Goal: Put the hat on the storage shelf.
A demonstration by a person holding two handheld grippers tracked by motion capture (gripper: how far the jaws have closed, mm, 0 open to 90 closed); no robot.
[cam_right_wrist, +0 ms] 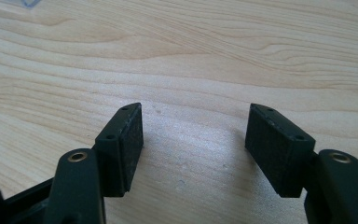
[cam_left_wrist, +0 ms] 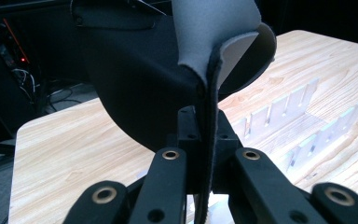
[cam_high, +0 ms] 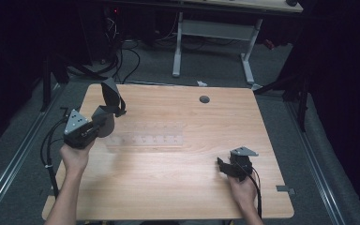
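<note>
Right gripper view first, since that's the nearest thing to me: the right gripper (cam_right_wrist: pixel 193 149) sits low in the frame with its jaws spread wide and nothing between them, just bare wooden table (cam_right_wrist: pixel 191 56) under the pads. In the high view it's at the lower right (cam_high: pixel 225 168), parked well apart from the action.

Over at the left of the high view, the left gripper (cam_high: pixel 96 125) is clamped tight on a floppy dark grey neoprene sleeve (cam_high: pixel 108 105) that stands up off the table, its upper flap curling toward the upper left corner. Left gripper view shows the seam edge of the sleeve (cam_left_wrist: pixel 209 116) pinched right between the jaws, with the body ballooning above.

Just past it, mid-frame in the high view, lies a clear plastic slotted rack (cam_high: pixel 145 139), flat on the table; it's also visible at the right of the left gripper view (cam_left_wrist: pixel 289 121).

My guess is the thing's being moved or opened up. If so: keep that pinch on the seam, don't let it twist, and bring the idle gripper over to grab the free flap, because one-handed that soft fabric will just fold over. Watch the rack too, it's easy to snag.
</note>
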